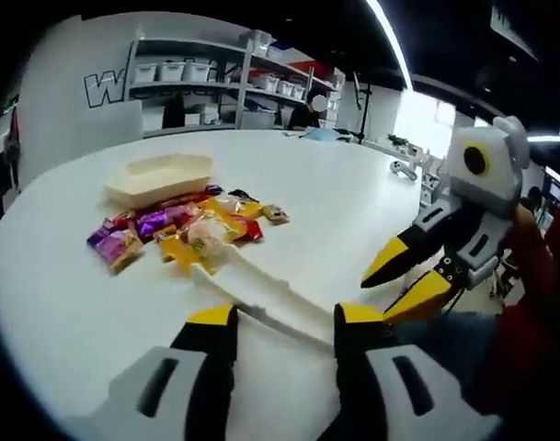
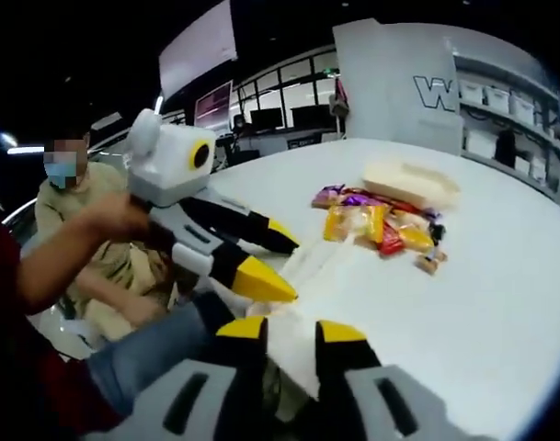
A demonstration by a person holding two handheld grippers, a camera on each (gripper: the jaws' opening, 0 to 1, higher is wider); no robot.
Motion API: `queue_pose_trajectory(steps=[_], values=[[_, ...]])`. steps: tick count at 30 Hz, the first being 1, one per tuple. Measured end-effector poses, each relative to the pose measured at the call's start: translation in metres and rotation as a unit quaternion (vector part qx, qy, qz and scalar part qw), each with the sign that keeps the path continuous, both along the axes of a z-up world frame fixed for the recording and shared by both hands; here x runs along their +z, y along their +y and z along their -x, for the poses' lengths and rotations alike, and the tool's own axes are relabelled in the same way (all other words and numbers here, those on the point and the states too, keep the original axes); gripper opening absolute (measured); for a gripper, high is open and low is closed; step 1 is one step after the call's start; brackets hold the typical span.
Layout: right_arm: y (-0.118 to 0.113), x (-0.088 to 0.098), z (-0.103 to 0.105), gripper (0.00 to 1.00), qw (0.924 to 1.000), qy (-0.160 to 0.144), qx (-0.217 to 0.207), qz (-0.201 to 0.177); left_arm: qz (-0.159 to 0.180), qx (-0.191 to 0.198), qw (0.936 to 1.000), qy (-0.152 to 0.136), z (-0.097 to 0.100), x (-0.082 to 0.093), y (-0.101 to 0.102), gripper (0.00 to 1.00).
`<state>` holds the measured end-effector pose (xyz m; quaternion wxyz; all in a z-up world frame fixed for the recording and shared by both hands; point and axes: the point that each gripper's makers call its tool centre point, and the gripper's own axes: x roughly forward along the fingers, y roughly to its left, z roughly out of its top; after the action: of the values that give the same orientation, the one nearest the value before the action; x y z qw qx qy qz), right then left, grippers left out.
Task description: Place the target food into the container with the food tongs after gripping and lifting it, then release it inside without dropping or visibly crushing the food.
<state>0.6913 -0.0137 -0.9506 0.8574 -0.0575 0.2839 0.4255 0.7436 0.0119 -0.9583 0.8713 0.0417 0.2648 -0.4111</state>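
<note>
The table (image 1: 371, 202) is smooth, matt white, and the container (image 1: 158, 177) on it looks like pale cream matt plastic. The snack packets (image 1: 183, 228) are glossy, crinkled foil or film, and the tongs (image 1: 261, 292) look like smooth off-white plastic.

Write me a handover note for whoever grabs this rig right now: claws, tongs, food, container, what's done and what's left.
Left claw: jaws on either side of the white tongs; I cannot tell if they are gripping them.
Right claw: open, beside the tongs' near end, holding nothing.
Tongs: lying on the white table, tips at the edge of the snack pile.
Container: cream tray just beyond the pile; no food visible in it.
Done: nothing moved into the tray.
Left: secure the tongs, grip and lift one snack, release it in the tray.
</note>
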Motion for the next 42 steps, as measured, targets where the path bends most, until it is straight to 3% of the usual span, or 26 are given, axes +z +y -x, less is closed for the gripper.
queue_pose_trajectory(steps=[5,12,17,21,24,31,36,42], values=[[0.015,-0.005,0.005,0.13,0.9997,0.012,0.021,0.003,0.006,-0.018,0.9998,0.005,-0.002,0.001,-0.003,0.40],[0.024,-0.005,0.007,0.12,0.9994,0.015,0.030,0.013,-0.007,-0.015,0.9998,-0.012,-0.003,0.004,0.001,0.39],[0.030,-0.005,0.006,0.13,0.9993,0.016,0.031,0.017,-0.041,-0.012,0.9980,-0.046,-0.005,0.007,0.017,0.26],[0.039,-0.005,0.008,0.15,0.9990,0.015,0.038,0.018,-0.016,0.011,0.9993,-0.033,-0.005,0.011,0.033,0.36],[0.050,-0.005,0.013,0.16,0.9985,0.018,0.049,0.015,-0.010,0.017,0.9990,-0.039,-0.004,0.014,0.039,0.35],[0.056,-0.005,0.015,0.16,0.9978,0.021,0.062,0.014,-0.002,0.046,0.9987,-0.023,0.001,0.012,0.048,0.43],[0.038,-0.001,0.005,0.16,0.9986,0.010,0.046,0.021,0.020,0.062,0.9979,-0.003,0.001,0.013,0.040,0.48],[0.015,0.002,-0.004,0.16,0.9995,0.004,0.020,0.024,0.028,0.078,0.9965,0.011,-0.008,0.009,0.020,0.63]])
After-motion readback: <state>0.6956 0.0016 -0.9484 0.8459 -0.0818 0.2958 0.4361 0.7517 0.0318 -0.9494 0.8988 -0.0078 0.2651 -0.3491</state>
